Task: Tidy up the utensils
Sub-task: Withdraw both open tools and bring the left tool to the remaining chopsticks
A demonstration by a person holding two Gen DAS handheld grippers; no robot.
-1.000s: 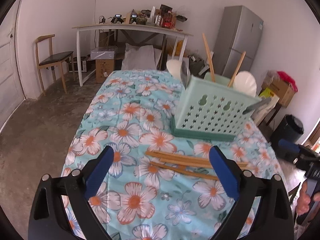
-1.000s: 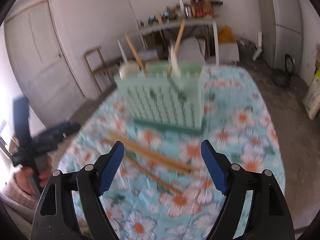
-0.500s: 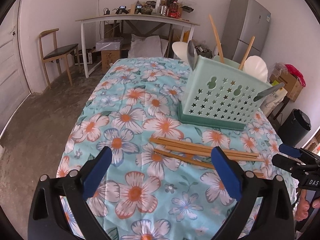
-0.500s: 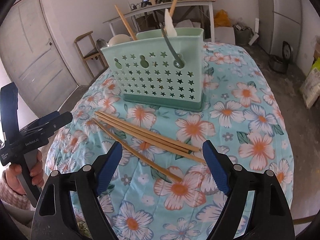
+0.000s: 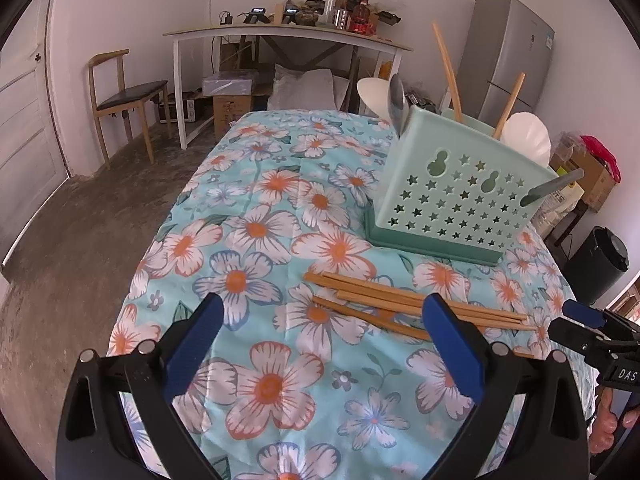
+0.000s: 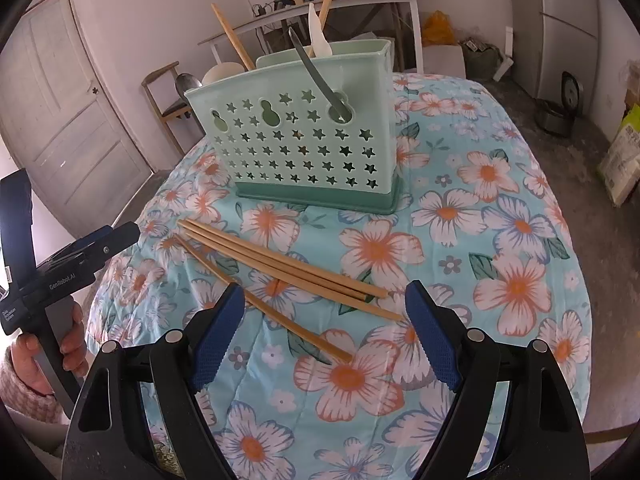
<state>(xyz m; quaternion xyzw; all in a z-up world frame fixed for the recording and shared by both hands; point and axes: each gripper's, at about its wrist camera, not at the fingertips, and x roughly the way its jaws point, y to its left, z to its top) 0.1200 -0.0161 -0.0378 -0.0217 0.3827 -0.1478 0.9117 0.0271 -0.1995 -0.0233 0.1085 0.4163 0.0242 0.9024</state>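
Observation:
Several wooden chopsticks [image 5: 404, 304] [image 6: 280, 268] lie loose on the floral tablecloth, in front of a mint green utensil caddy [image 5: 456, 200] [image 6: 304, 136] with star holes. Standing in the caddy are wooden-handled utensils, white spoons, a metal spoon and a grey handle. My left gripper [image 5: 320, 344] hovers open just short of the chopsticks, nothing between its blue pads. My right gripper [image 6: 324, 332] is open too, with the near ends of the chopsticks lying on the cloth between its fingers, untouched. Each gripper shows at the edge of the other's view, held by a hand.
The table [image 5: 248, 184] [image 6: 520, 184] ends close on each side, with concrete floor below. Behind stand a wooden chair [image 5: 120, 96], a cluttered white desk [image 5: 288, 36], a grey fridge [image 5: 512, 56], boxes and a black bin [image 5: 600, 264].
Both views have tipped downward and drawn slightly closer to the chopsticks. The right view was blurred a second ago and is now sharp. Both grippers stay open; chopsticks and caddy lie unmoved.

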